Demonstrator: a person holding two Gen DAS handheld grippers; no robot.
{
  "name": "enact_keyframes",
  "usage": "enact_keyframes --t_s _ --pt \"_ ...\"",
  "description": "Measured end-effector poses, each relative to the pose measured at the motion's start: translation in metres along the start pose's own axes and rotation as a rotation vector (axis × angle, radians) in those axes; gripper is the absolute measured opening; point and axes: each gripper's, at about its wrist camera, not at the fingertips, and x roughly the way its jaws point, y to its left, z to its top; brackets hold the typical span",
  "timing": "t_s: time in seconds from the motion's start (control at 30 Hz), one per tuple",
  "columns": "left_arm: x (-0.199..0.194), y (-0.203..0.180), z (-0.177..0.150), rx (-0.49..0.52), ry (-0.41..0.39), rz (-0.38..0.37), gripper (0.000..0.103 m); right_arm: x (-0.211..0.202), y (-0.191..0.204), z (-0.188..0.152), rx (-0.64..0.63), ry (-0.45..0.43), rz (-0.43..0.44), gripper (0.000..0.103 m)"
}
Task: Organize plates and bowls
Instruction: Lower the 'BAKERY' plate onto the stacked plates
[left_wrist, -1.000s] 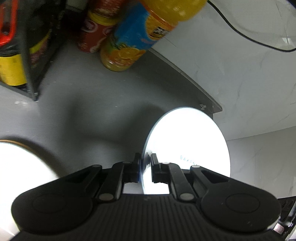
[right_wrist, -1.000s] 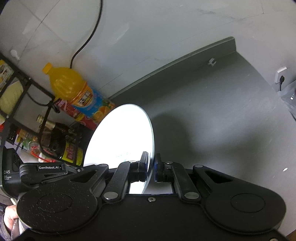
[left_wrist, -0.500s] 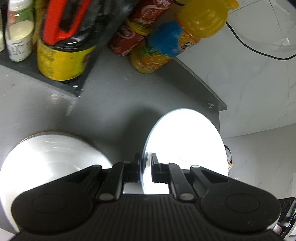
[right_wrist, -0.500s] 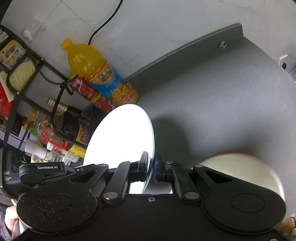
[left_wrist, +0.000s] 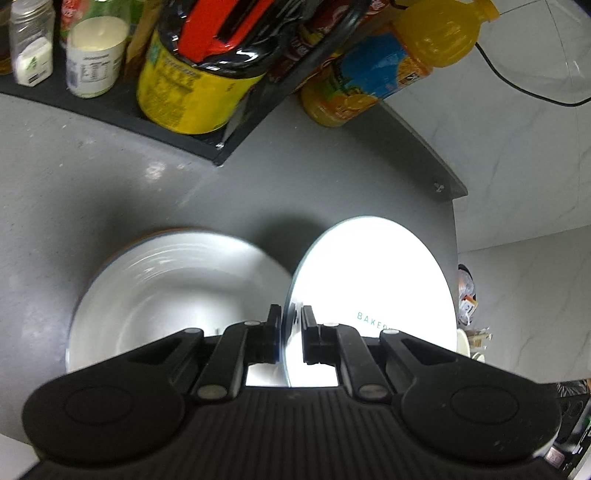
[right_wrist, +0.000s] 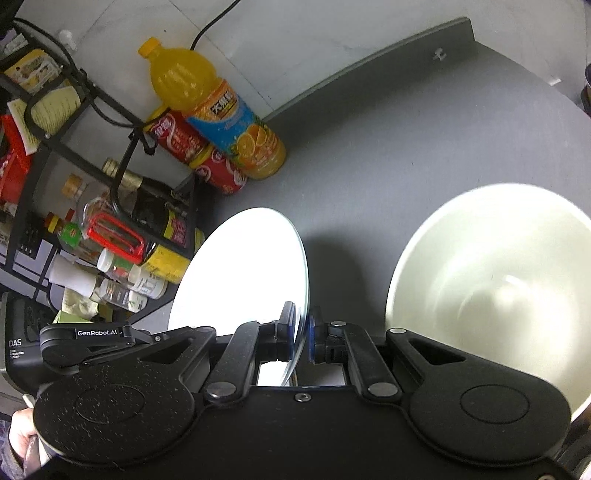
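Observation:
My left gripper (left_wrist: 290, 334) is shut on the rim of a white plate (left_wrist: 373, 288) held on edge above the grey counter (left_wrist: 110, 192); faint lettering shows on its face. A white bowl with a brown rim (left_wrist: 173, 295) sits on the counter just left of it. My right gripper (right_wrist: 302, 338) is shut on the rim of another white plate (right_wrist: 240, 269), also held on edge. A cream bowl (right_wrist: 495, 280) sits on the counter to its right.
A black wire rack (left_wrist: 207, 147) with jars and bottles stands at the back left. An orange juice bottle (right_wrist: 218, 110) and red cans (right_wrist: 199, 155) stand beside it by the marble wall (right_wrist: 295, 44). A black cable (left_wrist: 524, 88) runs along the wall.
Both grippers have drawn back with their plates. The white bowl has come into the left view and the cream bowl into the right view. The rack shows more fully.

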Motion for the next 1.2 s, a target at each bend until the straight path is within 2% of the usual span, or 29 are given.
enact_keyframes --t_s 0.5,0.73,0.93,1.2 --pt "0.014 0.038 -0.021 -0.019 0.062 0.018 0.008 0.012 0.003 -0.049 0.021 0.015 -0.052 0.007" --pt "0.018 0.048 -0.029 -0.030 0.068 0.019 0.010 0.014 0.003 -0.054 0.001 0.032 -0.067 0.007" --pt "0.020 0.054 -0.035 -0.026 0.072 0.052 0.012 0.020 0.010 -0.059 -0.046 0.042 -0.091 0.006" --pt "0.015 0.066 -0.034 -0.051 0.059 0.076 0.012 0.029 0.017 -0.061 -0.065 0.057 -0.078 0.006"
